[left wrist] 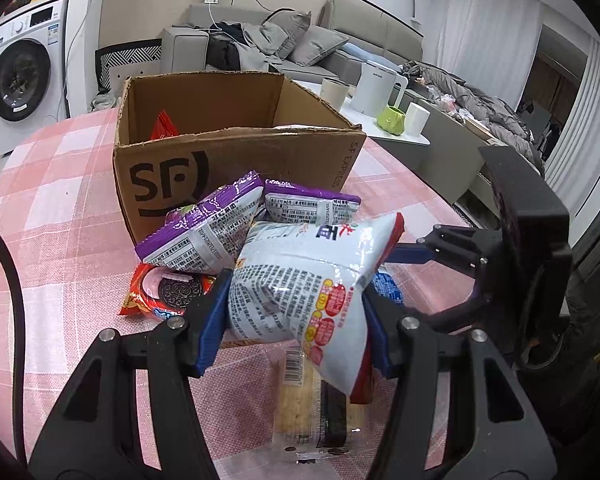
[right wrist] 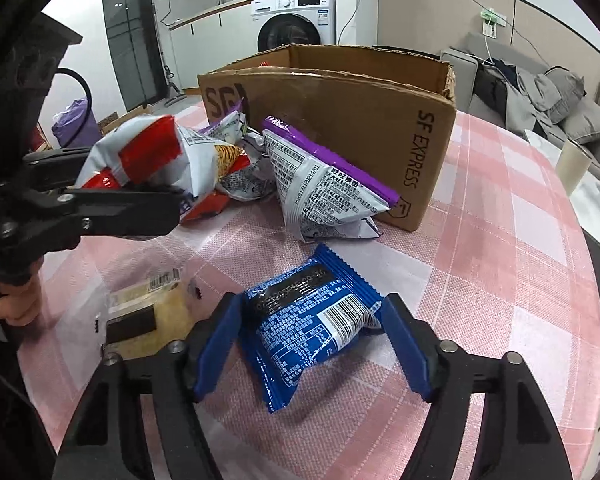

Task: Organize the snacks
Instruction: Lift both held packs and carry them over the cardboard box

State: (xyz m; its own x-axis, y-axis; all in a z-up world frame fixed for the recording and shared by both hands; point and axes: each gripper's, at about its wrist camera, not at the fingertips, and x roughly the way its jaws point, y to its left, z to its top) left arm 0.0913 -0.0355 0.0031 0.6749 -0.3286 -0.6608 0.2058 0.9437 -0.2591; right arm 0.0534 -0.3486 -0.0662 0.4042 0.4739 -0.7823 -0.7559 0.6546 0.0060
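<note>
Left gripper [left wrist: 294, 316]: clamped on white snack bag [left wrist: 300, 280], lifted above clear-wrapped cake [left wrist: 312, 400]. Right gripper [right wrist: 312, 344]: jaws spread, blue packet [right wrist: 308, 328] lying between them on the table. Cardboard box [right wrist: 340, 128]: beyond both; purple packets [right wrist: 324, 184] lean against it.

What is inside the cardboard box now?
Inside the cardboard box, only the tip of a red-orange snack packet shows near its left wall. The front wall hides the box floor, so any other contents cannot be seen.
</note>
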